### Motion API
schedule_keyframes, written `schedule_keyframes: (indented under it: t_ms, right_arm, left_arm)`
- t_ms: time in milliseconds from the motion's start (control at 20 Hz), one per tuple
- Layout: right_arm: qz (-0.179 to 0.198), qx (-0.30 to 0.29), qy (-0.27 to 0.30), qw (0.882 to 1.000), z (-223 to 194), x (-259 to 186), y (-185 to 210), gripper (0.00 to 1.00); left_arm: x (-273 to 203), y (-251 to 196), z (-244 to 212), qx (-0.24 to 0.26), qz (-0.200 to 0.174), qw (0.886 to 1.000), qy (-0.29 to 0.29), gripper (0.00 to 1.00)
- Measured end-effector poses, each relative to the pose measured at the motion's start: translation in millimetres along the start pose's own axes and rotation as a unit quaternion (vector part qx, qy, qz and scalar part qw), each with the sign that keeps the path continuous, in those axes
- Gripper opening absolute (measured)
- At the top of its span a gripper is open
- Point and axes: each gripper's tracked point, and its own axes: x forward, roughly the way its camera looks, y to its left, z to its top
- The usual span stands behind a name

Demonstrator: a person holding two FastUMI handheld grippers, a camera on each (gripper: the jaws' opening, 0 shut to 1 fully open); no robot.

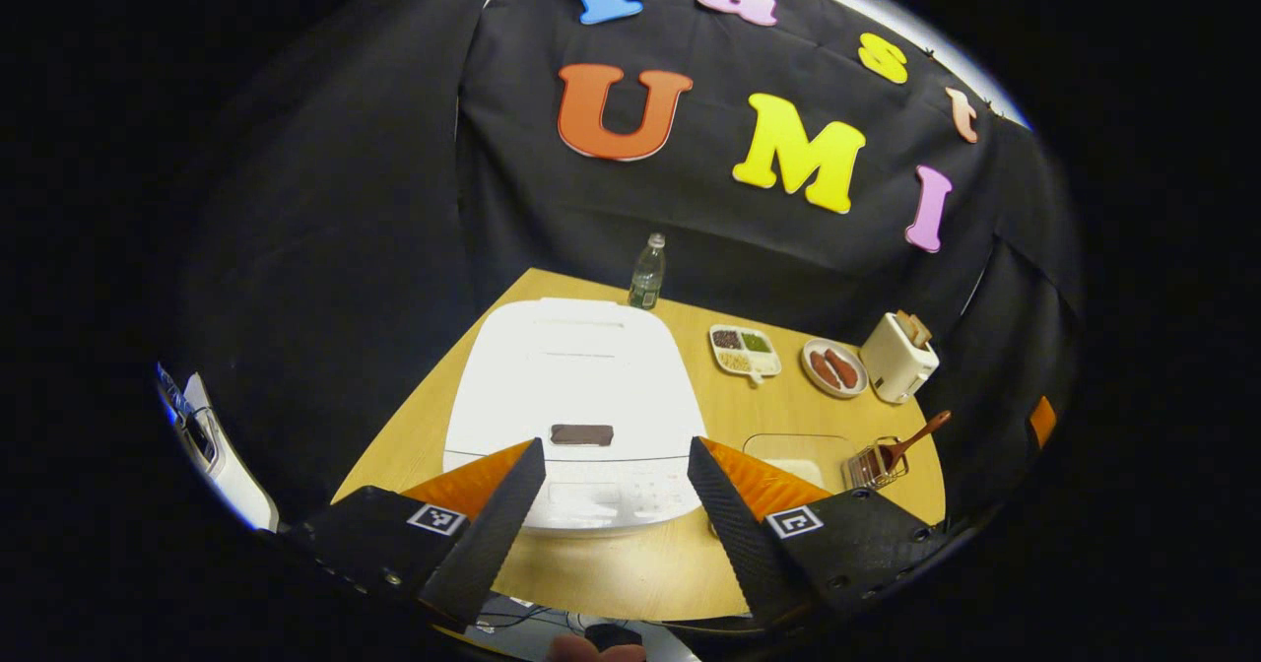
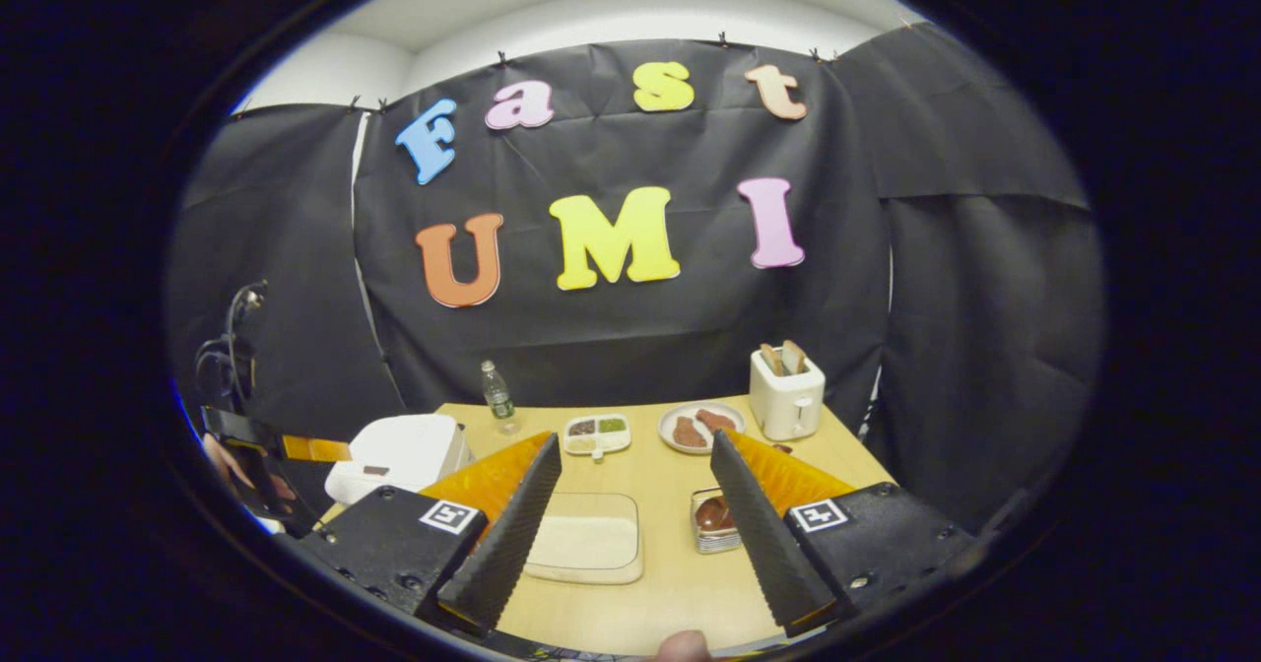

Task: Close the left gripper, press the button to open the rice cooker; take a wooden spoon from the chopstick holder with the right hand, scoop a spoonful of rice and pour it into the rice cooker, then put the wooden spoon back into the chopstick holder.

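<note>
Both grippers' fingers are spread, empty. Shut the left gripper [image 1: 613, 514] first, then press squarely on the closed cooker [image 1: 576, 386] button [image 1: 581, 434].

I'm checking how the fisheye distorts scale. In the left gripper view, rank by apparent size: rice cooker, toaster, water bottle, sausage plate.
1. Rice cooker, by far the largest; it is also nearest the camera.
2. Toaster.
3. Sausage plate and water bottle look too alike to rank.

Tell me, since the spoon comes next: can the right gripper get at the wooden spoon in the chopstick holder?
Probably yes. The right gripper is open, and the wooden spoon leans out of the chopstick holder with bare table before it.
</note>
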Motion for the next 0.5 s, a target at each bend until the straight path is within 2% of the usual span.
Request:
schedule_keyframes:
  t_ms: [150, 300, 500]
  right_arm:
    - [-0.001, -0.006, -0.025, 1.0, 19.1, -22.8, -1.6, 1.0]
    - [0.002, 0.005, -0.061, 0.998, 43.2, -45.0, -14.6, 0.99]
    - [0.011, 0.012, -0.082, 0.997, 53.1, -80.3, -40.0, 0.99]
  left_arm:
    - [-43.3, -43.7, 32.2, 0.027, -0.033, 0.996, -0.076, 0.95]
    - [-89.4, -80.6, 59.2, 0.056, -0.036, 0.985, -0.161, 0.95]
    - [-141.3, -130.0, 56.3, 0.053, -0.043, 0.97, -0.232, 0.95]
